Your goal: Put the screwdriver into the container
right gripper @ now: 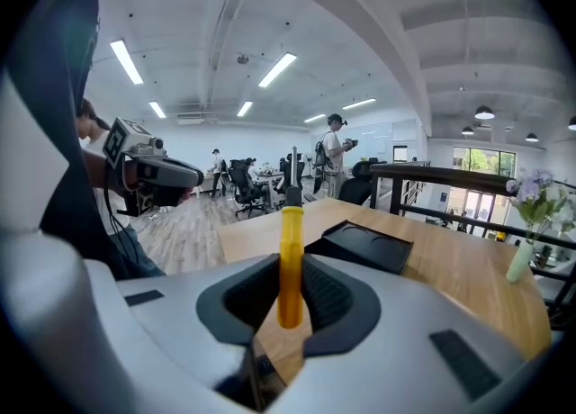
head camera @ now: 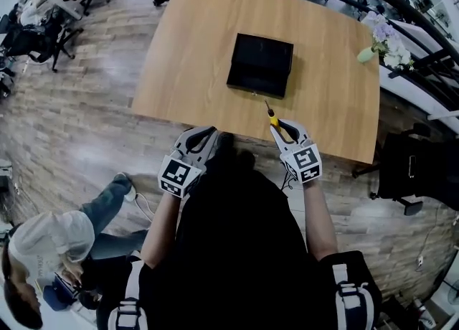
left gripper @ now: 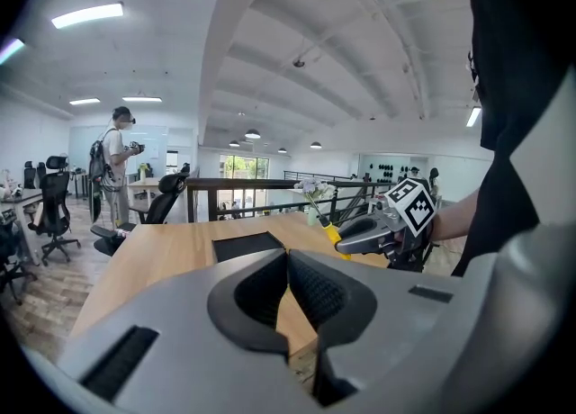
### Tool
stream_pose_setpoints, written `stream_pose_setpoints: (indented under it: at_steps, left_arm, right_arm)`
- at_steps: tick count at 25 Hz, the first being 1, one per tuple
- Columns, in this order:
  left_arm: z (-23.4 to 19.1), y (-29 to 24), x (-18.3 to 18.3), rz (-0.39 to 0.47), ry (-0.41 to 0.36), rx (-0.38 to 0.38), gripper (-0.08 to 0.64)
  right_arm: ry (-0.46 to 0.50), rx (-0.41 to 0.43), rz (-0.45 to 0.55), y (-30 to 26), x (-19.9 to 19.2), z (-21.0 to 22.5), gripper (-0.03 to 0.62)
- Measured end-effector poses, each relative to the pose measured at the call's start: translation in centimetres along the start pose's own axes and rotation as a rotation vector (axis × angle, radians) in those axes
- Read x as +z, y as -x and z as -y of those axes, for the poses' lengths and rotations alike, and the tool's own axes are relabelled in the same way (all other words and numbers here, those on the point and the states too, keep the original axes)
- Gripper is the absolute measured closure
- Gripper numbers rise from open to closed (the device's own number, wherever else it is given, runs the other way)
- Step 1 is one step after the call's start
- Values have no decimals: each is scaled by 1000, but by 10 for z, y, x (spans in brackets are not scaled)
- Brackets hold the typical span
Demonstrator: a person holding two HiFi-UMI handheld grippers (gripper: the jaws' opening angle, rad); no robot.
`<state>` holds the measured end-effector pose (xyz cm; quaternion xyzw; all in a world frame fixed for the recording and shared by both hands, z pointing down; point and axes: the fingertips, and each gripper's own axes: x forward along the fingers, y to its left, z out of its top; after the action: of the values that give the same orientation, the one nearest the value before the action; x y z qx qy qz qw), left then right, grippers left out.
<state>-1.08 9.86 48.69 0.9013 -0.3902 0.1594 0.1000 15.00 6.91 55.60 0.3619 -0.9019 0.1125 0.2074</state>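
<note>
**Head view: screwdriver gripped just short of the container**

Low in the frame's centre, the right gripper (head camera: 280, 126) clamps the yellow-handled screwdriver (head camera: 273, 119), just below the black container (head camera: 259, 64) on the table (head camera: 186, 49).

Left gripper view: the left gripper (left gripper: 286, 259) is closed on nothing.

Right gripper view: the pads pinch the upright handle, with the container to its right.

The person wears a black short-sleeved top (head camera: 237, 250), with white-trimmed straps (head camera: 349, 296) at five and seven o'clock. The left claw (head camera: 203, 135) and right claw (head camera: 278, 128) are grey, each with a black-and-white marker cube (head camera: 178, 176).
</note>
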Motion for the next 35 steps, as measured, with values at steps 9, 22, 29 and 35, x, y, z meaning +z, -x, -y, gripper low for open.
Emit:
stream_pose_setpoints:
  at_steps: [9,22,29,35]
  left_arm:
    - [-25,-27,8,29,15,-54,532]
    - [-100,-73,38,53,6,-165,532]
    - [-122,-102,39,62,7,-271,532]
    - [-150,-121,41,56,11,-360,532]
  right_arm:
    - [-2,-26,-42,-20,4,9,505]
    - [56,-132,-80,-72,53,49,505]
    - [2,-167,-122,-99,56,53,505]
    - [-28,-233,-150,-119,59,62,505]
